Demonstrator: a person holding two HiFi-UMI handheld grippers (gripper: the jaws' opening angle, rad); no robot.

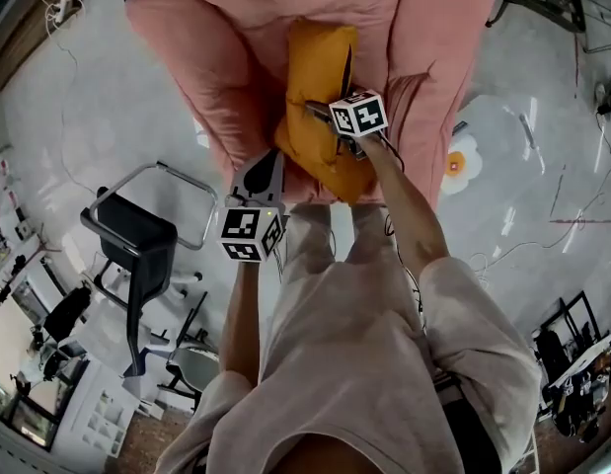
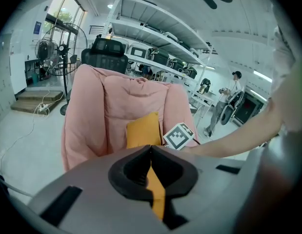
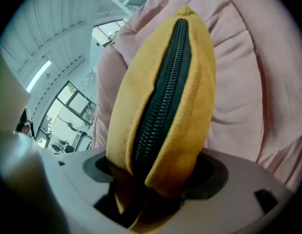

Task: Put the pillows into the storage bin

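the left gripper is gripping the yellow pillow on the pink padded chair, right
Not quite: it is the right gripper that grips the yellow pillow on the pink padded chair. The right gripper view shows the pillow's zipped edge pinched between its jaws. The left gripper has its jaws together on nothing.

So the right gripper (image 1: 320, 110) has its jaws right on the dark zipper edge of the yellow pillow (image 1: 320, 57), which is propped up on a big pink beanbag chair (image 1: 206, 57). The left gripper (image 1: 268, 161) hangs lower, with its jaws just beside the pillow's lower edge. Well off to the left of those jaws there's a black chair (image 1: 137, 235) on the shiny grey floor (image 1: 88, 97).
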